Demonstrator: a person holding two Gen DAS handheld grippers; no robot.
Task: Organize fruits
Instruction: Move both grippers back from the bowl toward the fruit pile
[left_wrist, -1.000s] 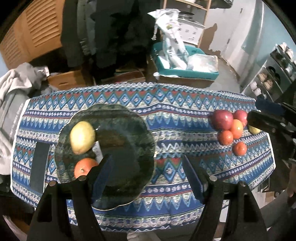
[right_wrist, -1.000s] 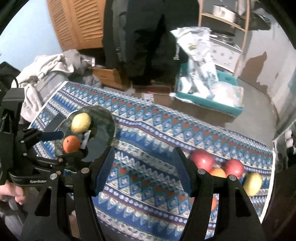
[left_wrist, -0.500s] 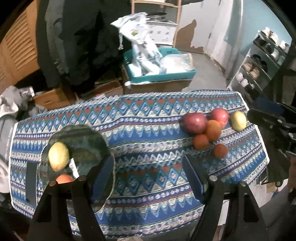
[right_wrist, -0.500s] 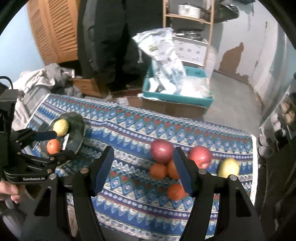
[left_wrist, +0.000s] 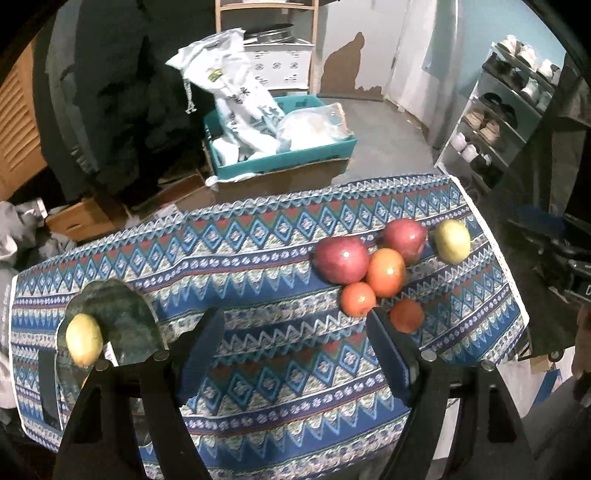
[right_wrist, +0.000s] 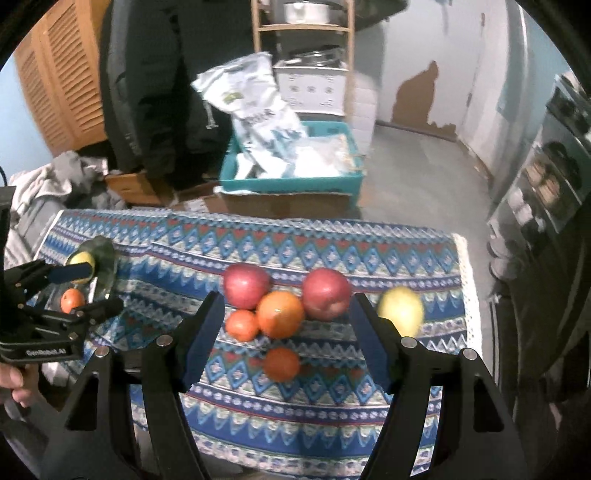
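Both grippers hang over the tabletop (right_wrist: 369, 251) with nothing in them. The right gripper (right_wrist: 284, 332) has just been opening; its jaws stand apart above the fruit cluster near the right edge, touching none of it. The left gripper (left_wrist: 295, 343) has also been opening, and its jaws frame bare cloth.

The cluster holds two apples (right_wrist: 245, 285), three oranges (right_wrist: 280, 314) and a lemon (right_wrist: 400, 310) set a little apart. A plate (left_wrist: 122, 317) at the left end already carries a lemon (left_wrist: 84, 339) and an orange (right_wrist: 72, 300).

The step in hand looks like reaching for another fruit. The lone orange (right_wrist: 281, 363) nearest the front edge seems the best pick, since it touches no neighbour. Centre it between the pads and close gently so it does not roll off.
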